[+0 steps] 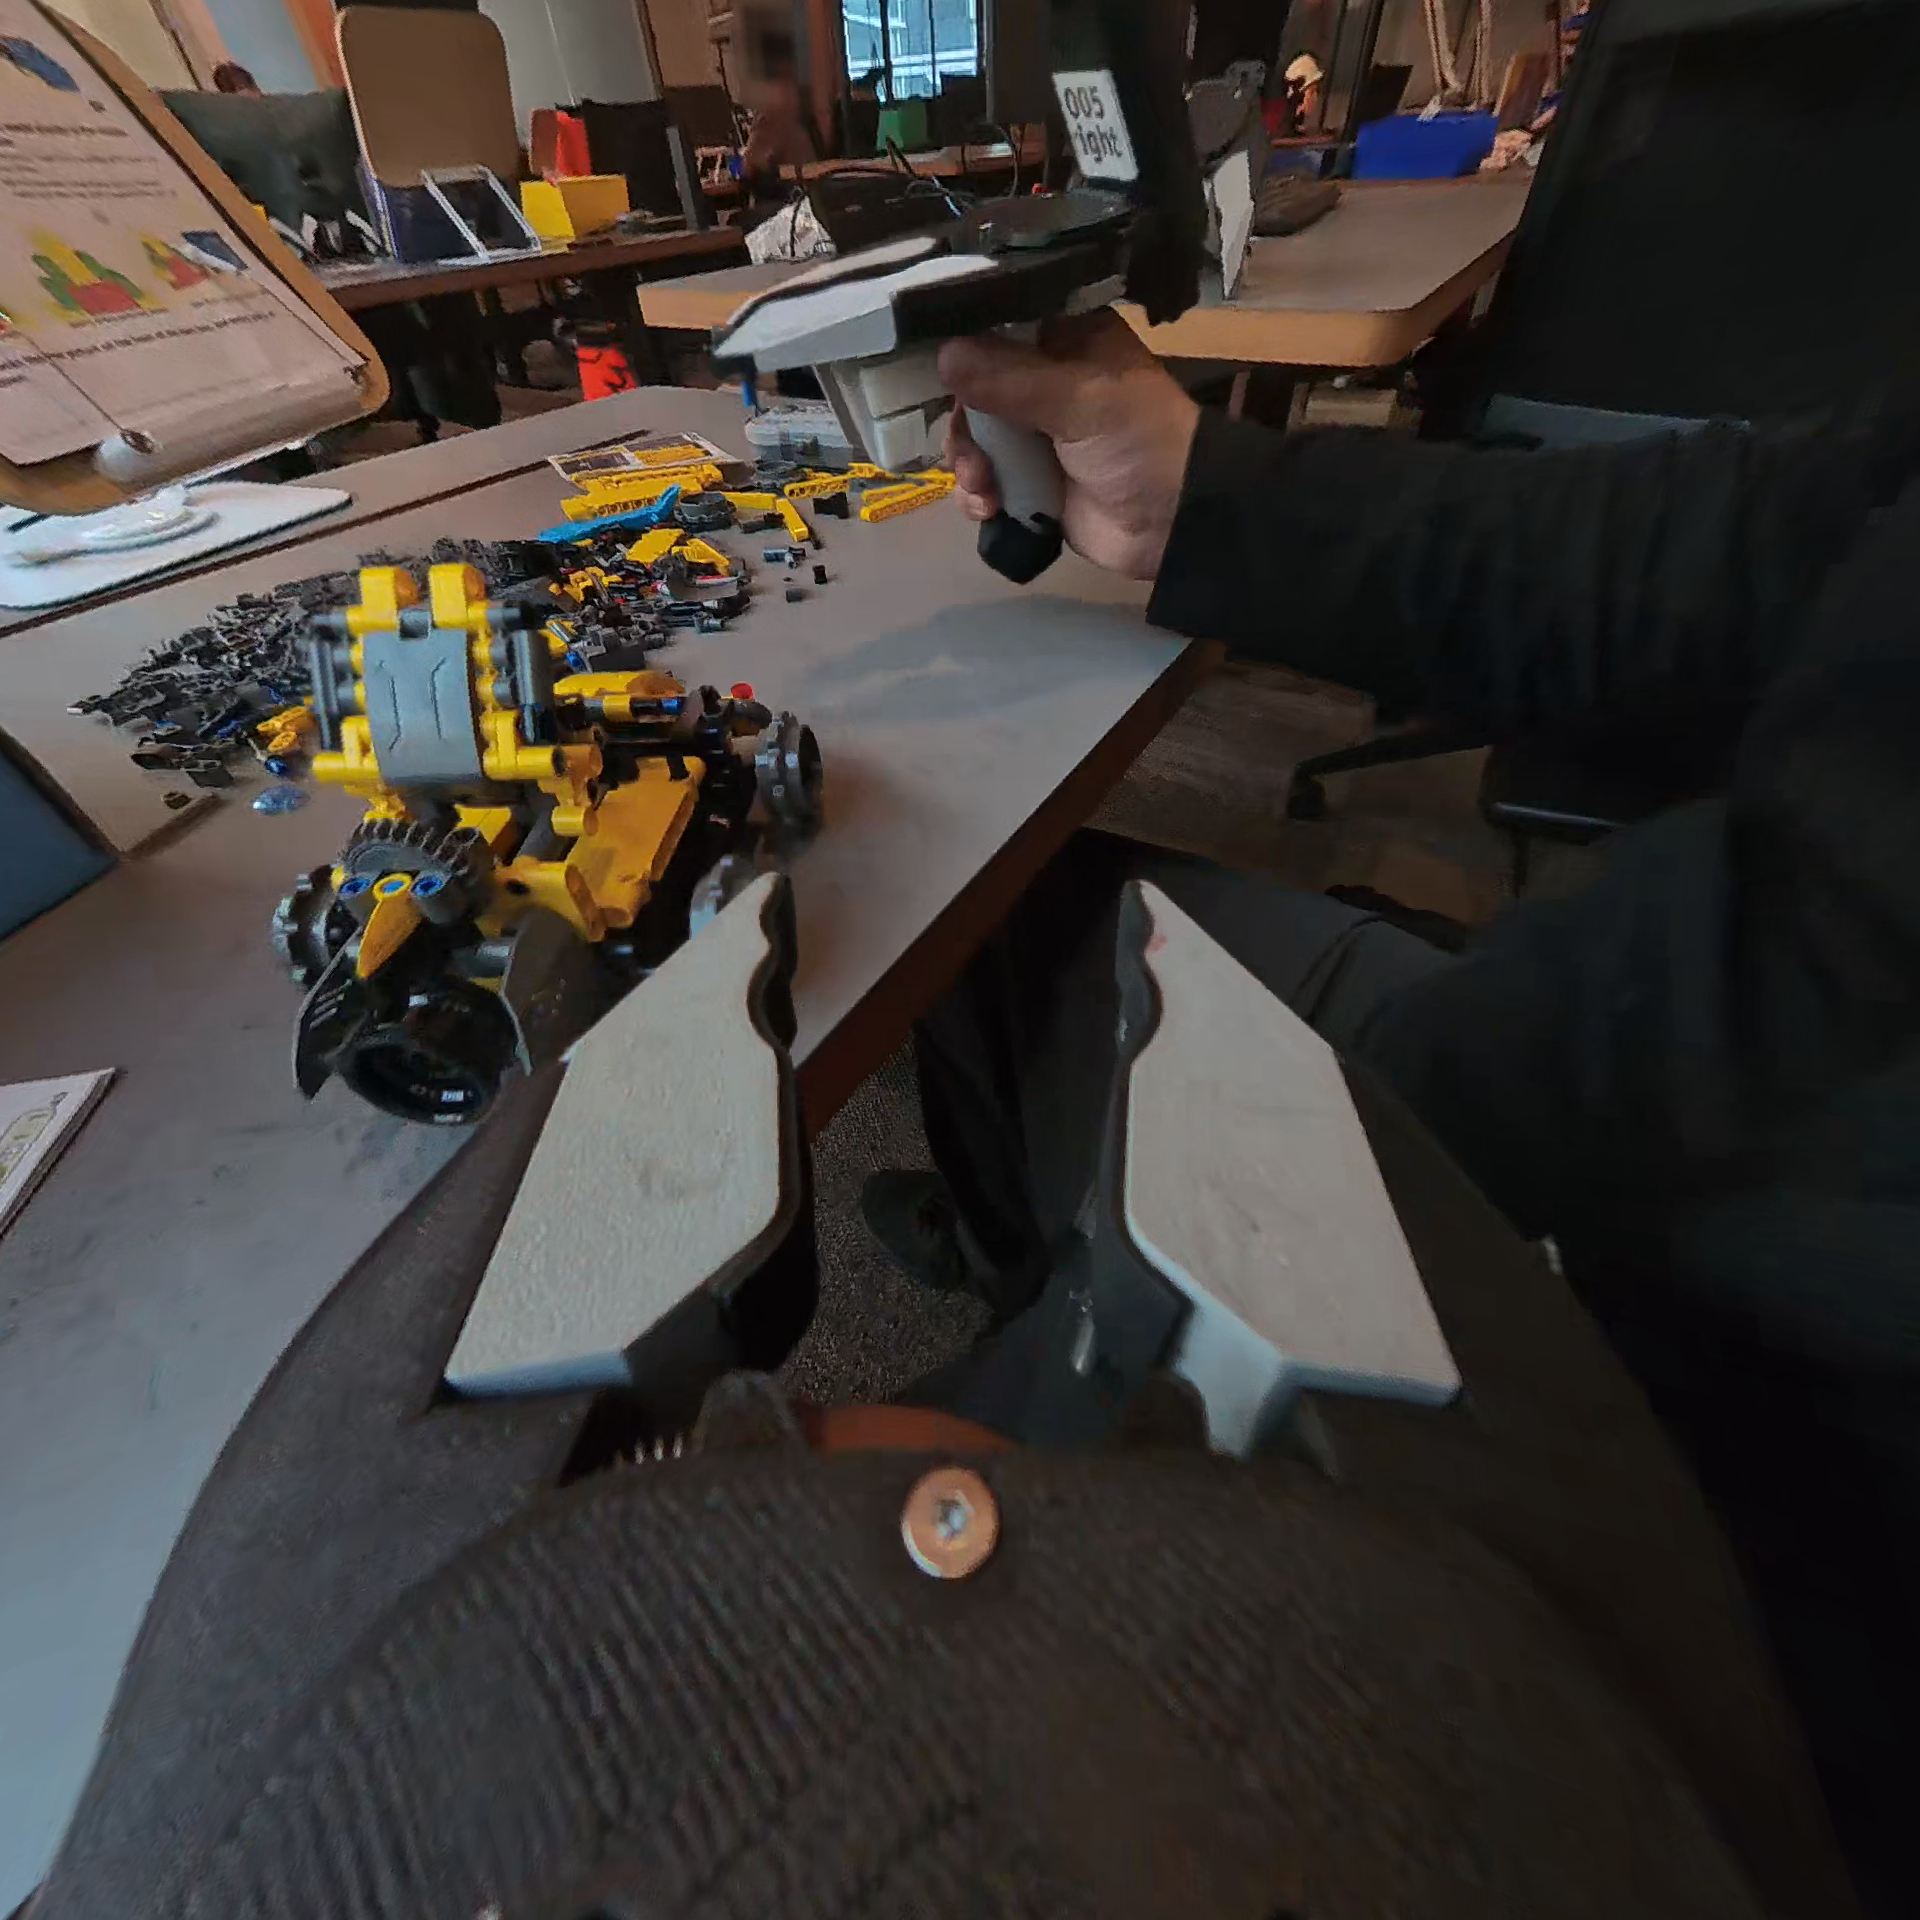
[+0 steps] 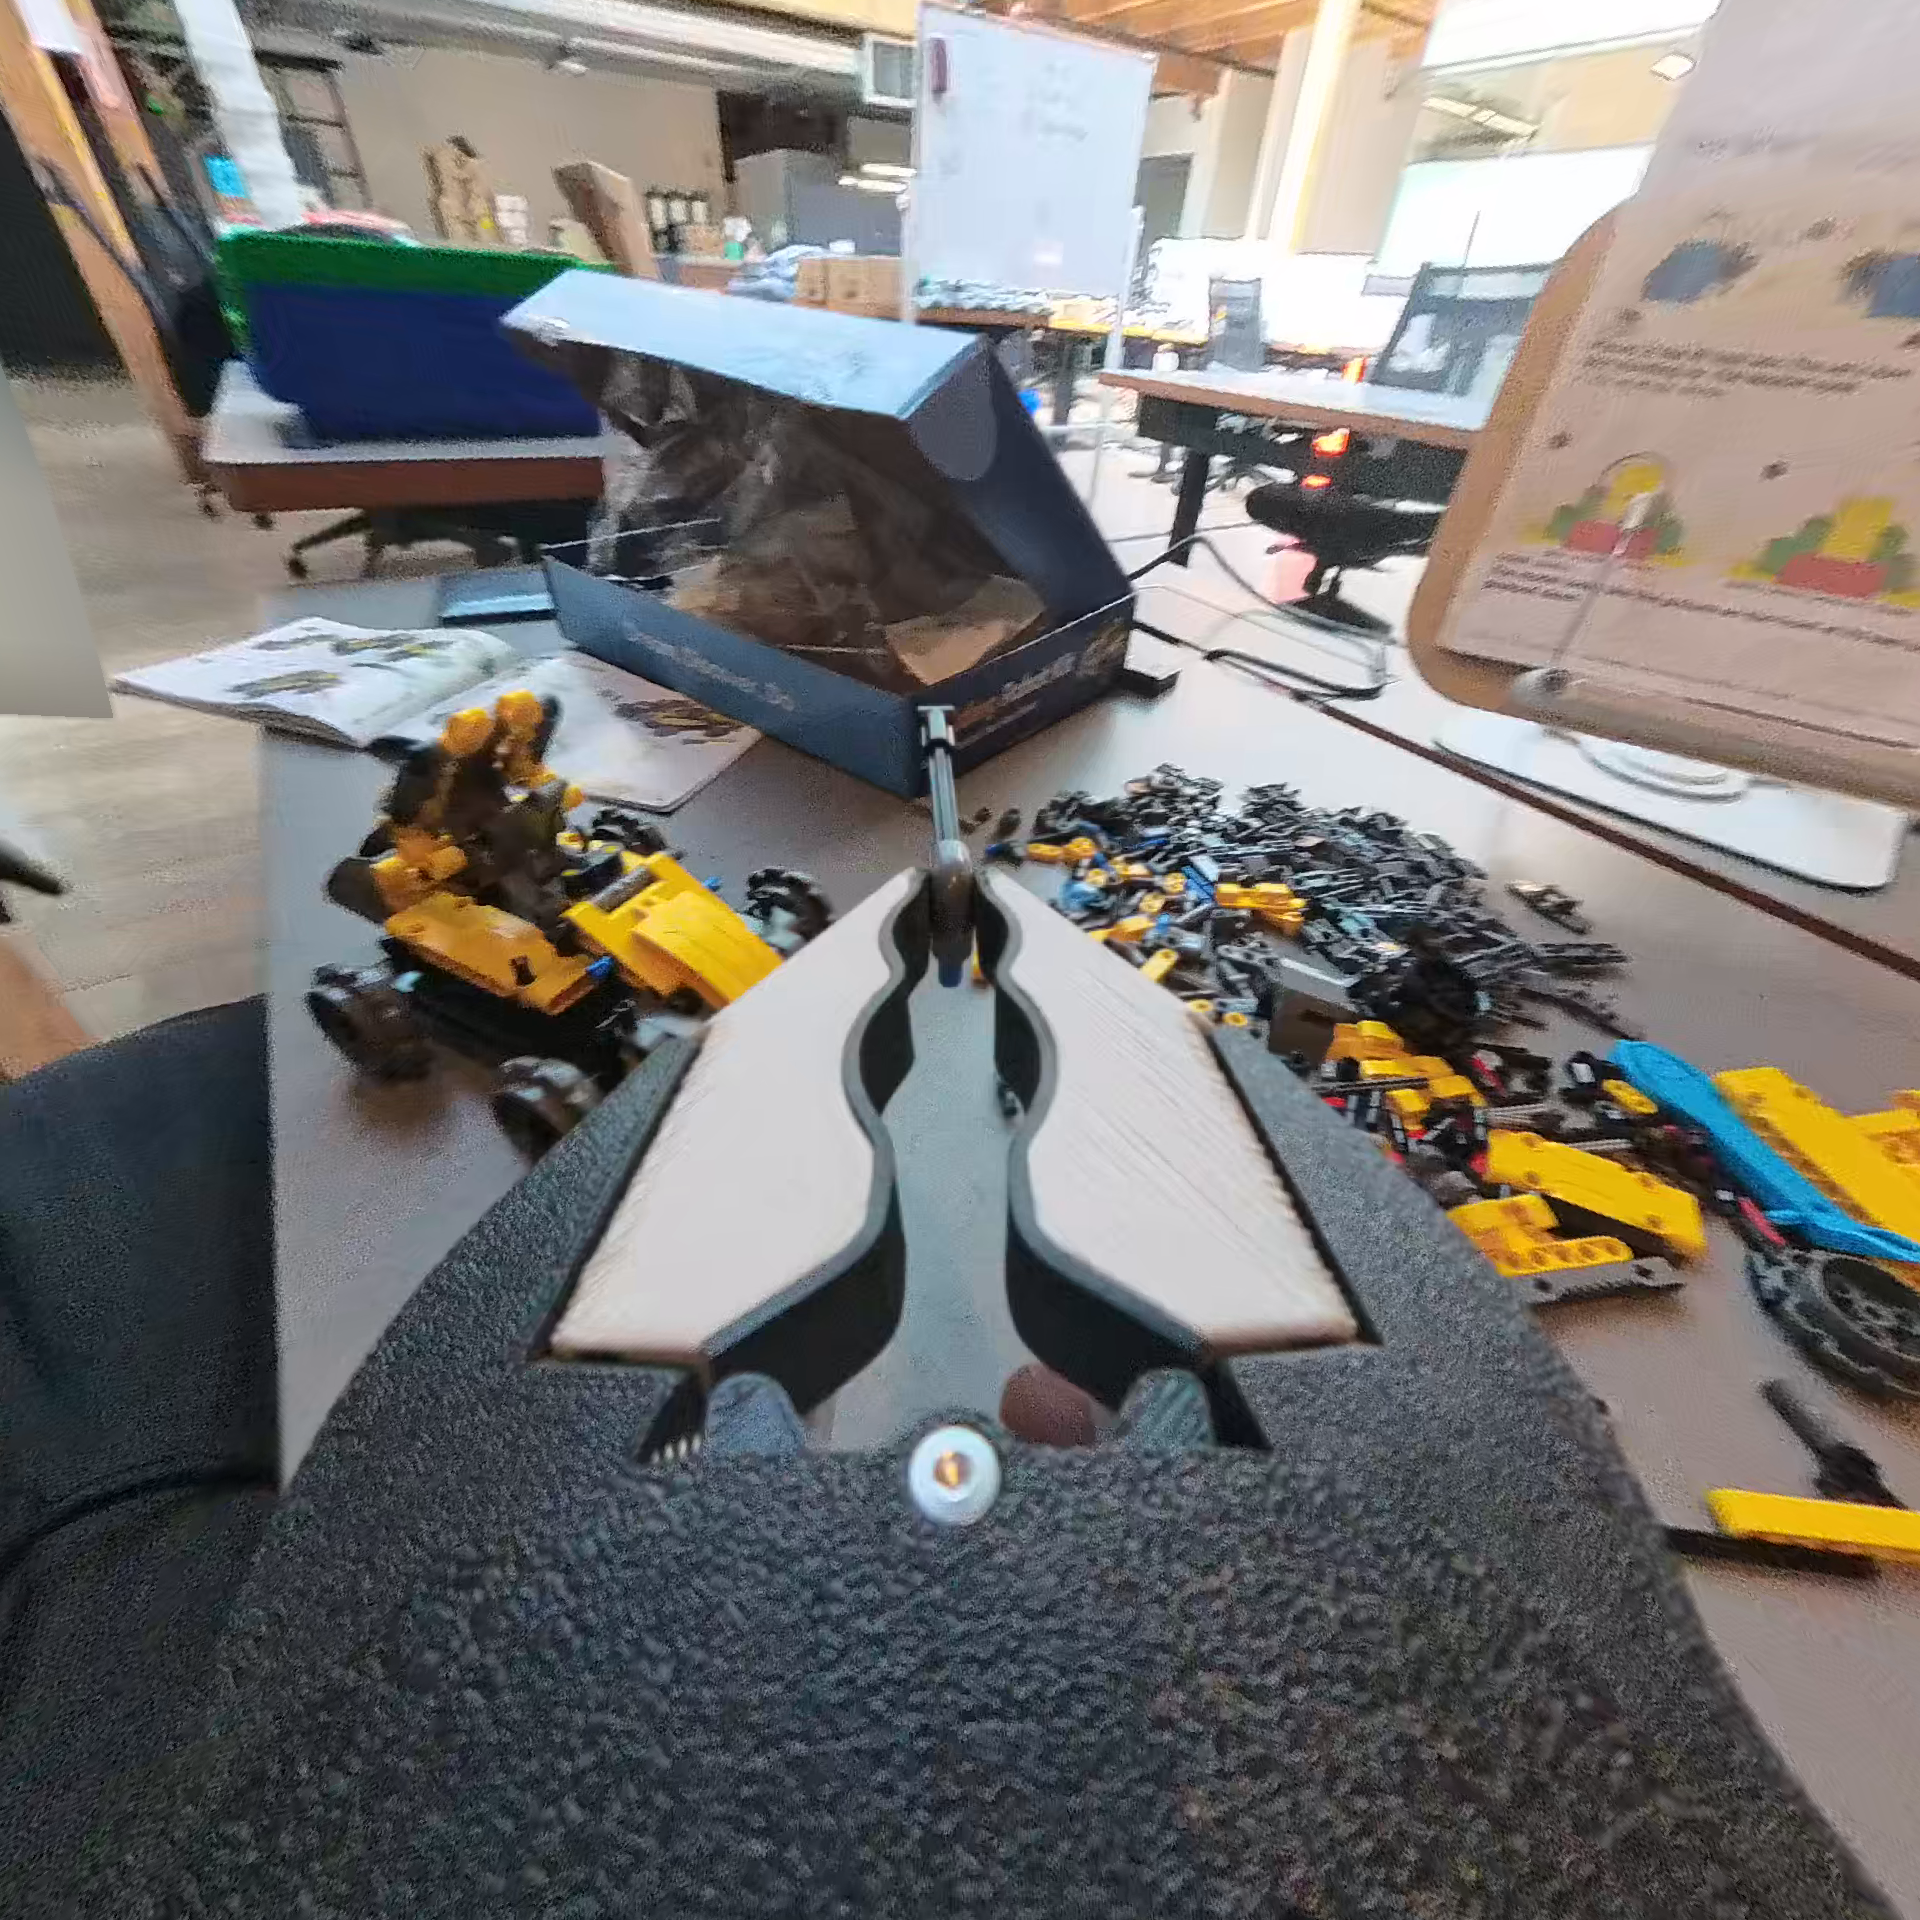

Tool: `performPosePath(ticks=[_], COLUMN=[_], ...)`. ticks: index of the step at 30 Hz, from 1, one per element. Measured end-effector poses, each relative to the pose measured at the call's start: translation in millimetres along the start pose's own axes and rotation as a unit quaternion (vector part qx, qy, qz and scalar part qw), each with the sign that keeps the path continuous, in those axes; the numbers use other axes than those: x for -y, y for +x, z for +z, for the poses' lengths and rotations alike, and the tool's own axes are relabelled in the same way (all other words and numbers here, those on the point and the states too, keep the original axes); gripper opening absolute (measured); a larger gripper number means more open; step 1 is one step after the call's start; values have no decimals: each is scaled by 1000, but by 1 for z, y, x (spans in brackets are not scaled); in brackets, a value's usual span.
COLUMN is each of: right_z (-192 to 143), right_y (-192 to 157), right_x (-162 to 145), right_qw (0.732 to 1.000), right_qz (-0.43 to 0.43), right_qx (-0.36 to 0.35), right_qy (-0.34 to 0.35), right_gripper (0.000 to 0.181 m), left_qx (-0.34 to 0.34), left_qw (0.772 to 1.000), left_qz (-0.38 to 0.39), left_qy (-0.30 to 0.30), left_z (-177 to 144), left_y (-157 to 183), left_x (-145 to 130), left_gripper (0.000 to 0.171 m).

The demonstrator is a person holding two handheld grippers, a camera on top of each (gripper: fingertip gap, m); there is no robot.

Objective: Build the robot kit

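A half-built yellow and black toy vehicle [image 1: 520, 831] stands on the grey table [image 1: 987, 707]; it also shows in the right wrist view [image 2: 540, 935]. My left gripper [image 1: 956, 935] is open and empty, at the table's near edge, just right of the vehicle. My right gripper [image 2: 951, 904] is shut on a thin grey rod piece [image 2: 943, 790] that sticks out forward past the fingertips, above the pile of loose parts [image 2: 1351, 935]. In the left wrist view the right gripper [image 1: 748, 348] is held by a hand [image 1: 1081, 457] above the far parts.
Loose black, yellow and blue parts [image 1: 644, 551] lie spread over the table. An open dark blue box [image 2: 831, 540] and an instruction booklet [image 2: 343, 675] lie behind the vehicle. A cardboard board on a white stand [image 2: 1714, 468] stands at the right. The person's dark sleeve [image 1: 1507, 540] crosses the left wrist view. My right fingertips sit around 25 centimeters from my left ones.
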State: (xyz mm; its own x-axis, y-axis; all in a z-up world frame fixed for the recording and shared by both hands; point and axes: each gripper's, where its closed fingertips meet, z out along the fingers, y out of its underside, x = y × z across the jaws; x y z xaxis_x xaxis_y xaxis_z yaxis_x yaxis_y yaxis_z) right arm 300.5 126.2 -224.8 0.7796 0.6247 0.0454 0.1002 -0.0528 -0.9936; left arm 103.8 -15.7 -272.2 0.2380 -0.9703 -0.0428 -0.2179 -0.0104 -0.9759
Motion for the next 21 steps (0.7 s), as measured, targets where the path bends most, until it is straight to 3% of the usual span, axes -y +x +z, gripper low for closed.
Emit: performPosePath(ticks=[4, 7, 12, 21], right_z=[6, 3, 8, -3], right_y=[39, 57, 67, 86], right_x=[-18, -23, -43, -48], right_qw=[991, 966, 950, 936], right_qz=[-15, -90, -107, -83], right_qx=[-135, -236, -270, -318], right_qy=[-11, -56, -115, -126], right_gripper=[6, 5, 5, 6], left_qx=[-6, -15, -20, -49], left_qw=[1000, 998, 995, 989], left_qz=[-7, -18, -66, -98], left_qy=[-24, -50, -67, -99], left_z=[-5, -8, -13, -17], left_y=[-12, -22, -40, -43], left_x=[-22, -32, -42, -57], left_gripper=[54, 54, 50, 50])
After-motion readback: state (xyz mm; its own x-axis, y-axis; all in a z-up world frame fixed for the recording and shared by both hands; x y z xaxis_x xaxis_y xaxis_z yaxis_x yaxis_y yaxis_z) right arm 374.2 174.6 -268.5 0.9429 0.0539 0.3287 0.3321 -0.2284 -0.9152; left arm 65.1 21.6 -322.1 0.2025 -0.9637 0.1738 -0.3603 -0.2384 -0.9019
